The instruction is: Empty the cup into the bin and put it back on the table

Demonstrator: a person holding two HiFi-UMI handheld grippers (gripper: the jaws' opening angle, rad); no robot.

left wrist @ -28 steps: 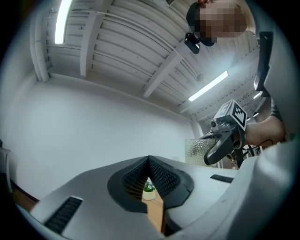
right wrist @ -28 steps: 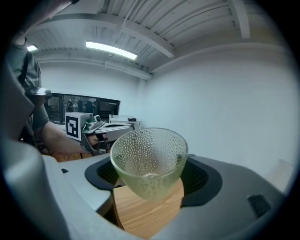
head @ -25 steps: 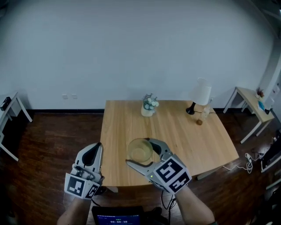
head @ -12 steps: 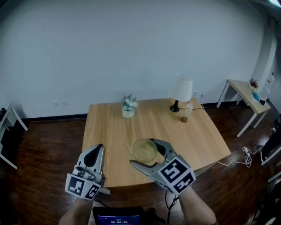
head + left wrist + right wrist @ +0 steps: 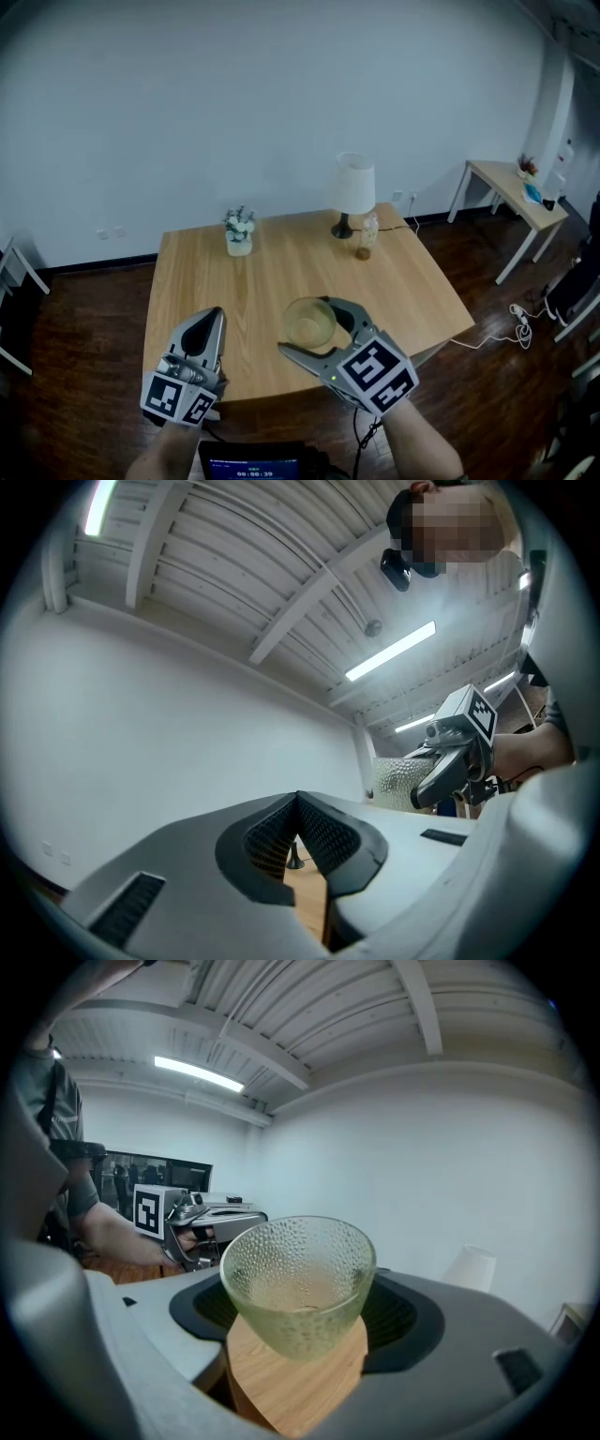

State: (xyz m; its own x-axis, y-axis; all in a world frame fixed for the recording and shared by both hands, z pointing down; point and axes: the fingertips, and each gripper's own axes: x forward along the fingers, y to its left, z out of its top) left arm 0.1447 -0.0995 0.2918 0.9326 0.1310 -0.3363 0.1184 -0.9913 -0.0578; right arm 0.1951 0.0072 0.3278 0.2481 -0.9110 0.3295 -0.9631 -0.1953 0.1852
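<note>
the cup (image 5: 298,1283) is judged to be glass: stiff, fairly light, and breakable if it is dropped or squeezed too hard. more bite should be given to the pads by its pebbled outer wall than by smooth glass, yet the wall tapers toward the base, so a slip could be allowed by a slack grip. it is best taken across the lower half of the wall, one pad on each side, as is done here. it is best kept upright until a bin is reached; no bin is seen in any view.

the cup is gripped by the right hand-held gripper (image 5: 300,324), whose jaws stand wide and are pressed against opposite sides of the wall. it is held upright in the air before the person, with the near part of the counter (image 5: 281,267) seen below it. the left hand-held gripper (image 5: 209,317) is closed with nothing between its jaws, and is held beside the right one, apart from the cup.

the cup is seen as a pale, greenish, see-through tumbler with a dimpled surface, a wide round mouth and a narrower base. whether anything lies in it cannot be told, as only wood is made out through the glass.
</note>
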